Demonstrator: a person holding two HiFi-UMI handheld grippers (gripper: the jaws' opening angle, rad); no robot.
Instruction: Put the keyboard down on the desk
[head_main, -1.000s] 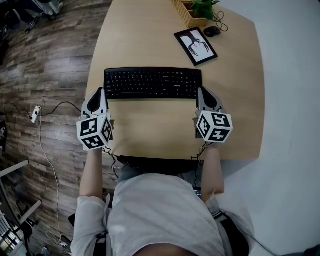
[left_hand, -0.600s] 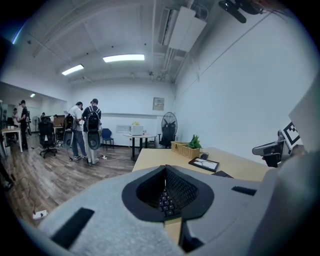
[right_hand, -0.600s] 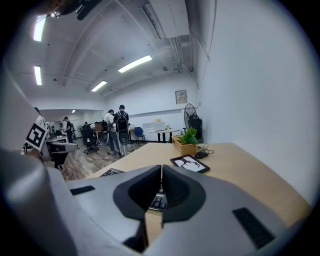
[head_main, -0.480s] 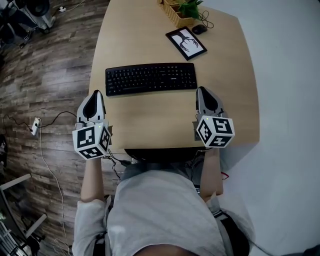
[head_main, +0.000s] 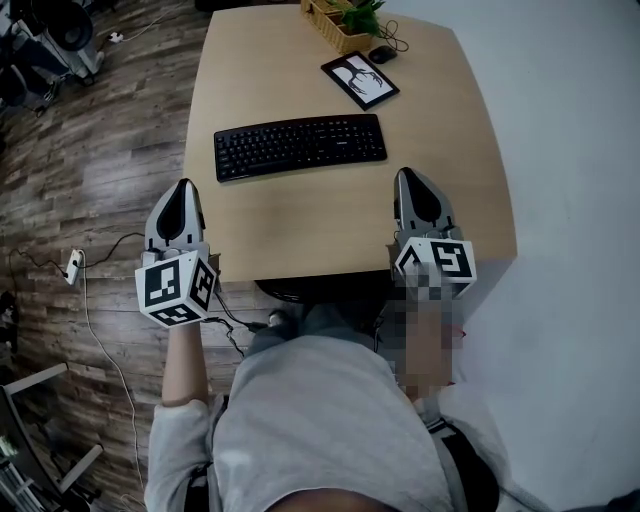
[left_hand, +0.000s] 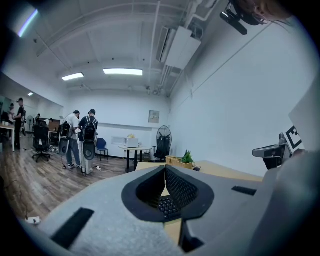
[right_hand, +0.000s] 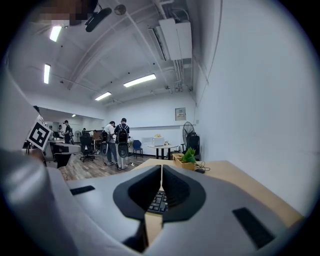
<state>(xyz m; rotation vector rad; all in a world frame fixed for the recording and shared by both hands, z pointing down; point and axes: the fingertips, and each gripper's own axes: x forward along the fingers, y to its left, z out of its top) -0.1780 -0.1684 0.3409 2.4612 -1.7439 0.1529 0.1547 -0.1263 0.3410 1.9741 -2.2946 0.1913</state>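
Note:
A black keyboard (head_main: 300, 146) lies flat on the wooden desk (head_main: 340, 215), free of both grippers. My left gripper (head_main: 181, 186) hangs just off the desk's left edge, shut and empty, well short of the keyboard. My right gripper (head_main: 410, 176) is over the desk's near right part, shut with nothing in it. In the left gripper view the jaws (left_hand: 165, 167) meet tip to tip and the keyboard (left_hand: 167, 205) shows through the gap behind them. The right gripper view shows its gripper (right_hand: 161, 166) with the tips touching too, and the keyboard (right_hand: 159, 201) beyond.
At the desk's far end stand a framed picture (head_main: 359, 80), a wicker basket with a plant (head_main: 340, 20) and a black mouse (head_main: 381, 53). Wooden floor with a cable and power plug (head_main: 72, 265) lies to the left. People stand far back in the room (left_hand: 82, 140).
Both grippers have drawn back from the keyboard's ends toward the person. The keyboard stays on the desk.

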